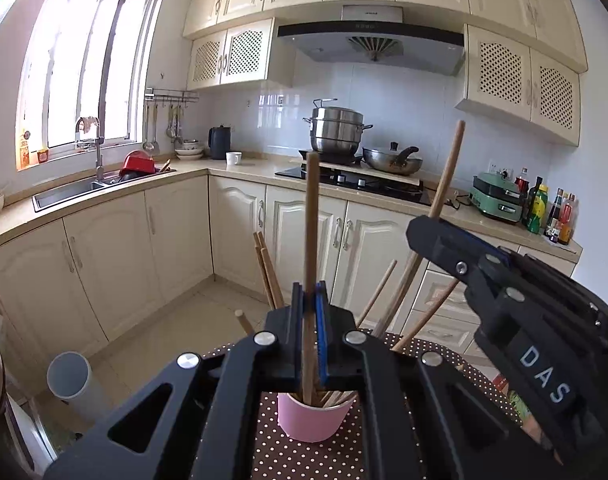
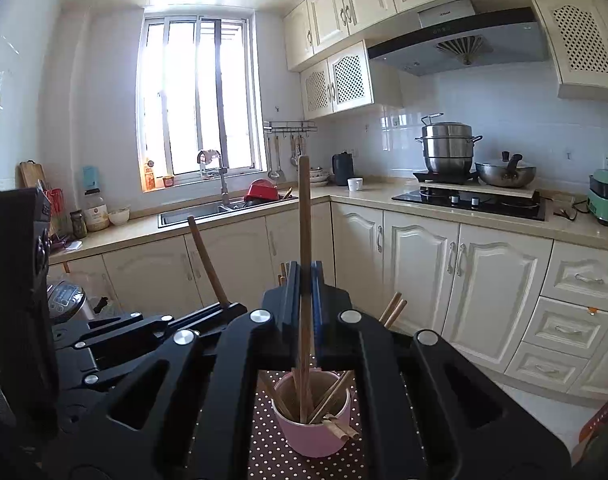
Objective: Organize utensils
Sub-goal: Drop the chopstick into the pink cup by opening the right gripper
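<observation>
A pink cup (image 1: 310,418) stands on a brown polka-dot tablecloth (image 1: 280,456) and holds several wooden chopsticks. My left gripper (image 1: 309,300) is shut on one upright wooden chopstick (image 1: 312,216) whose lower end reaches into the cup. My right gripper (image 2: 305,280) is shut on another upright chopstick (image 2: 304,216) that also runs down into the pink cup (image 2: 314,426). The right gripper shows in the left wrist view (image 1: 428,224), holding its slanted chopstick (image 1: 448,168). The left gripper body shows at the left of the right wrist view (image 2: 224,312).
Cream kitchen cabinets and a counter run behind, with a sink (image 2: 208,210), a stove (image 2: 468,200) bearing a steamer pot and a wok, and a green appliance (image 1: 498,198). A grey cylinder bin (image 1: 70,376) stands on the floor at left.
</observation>
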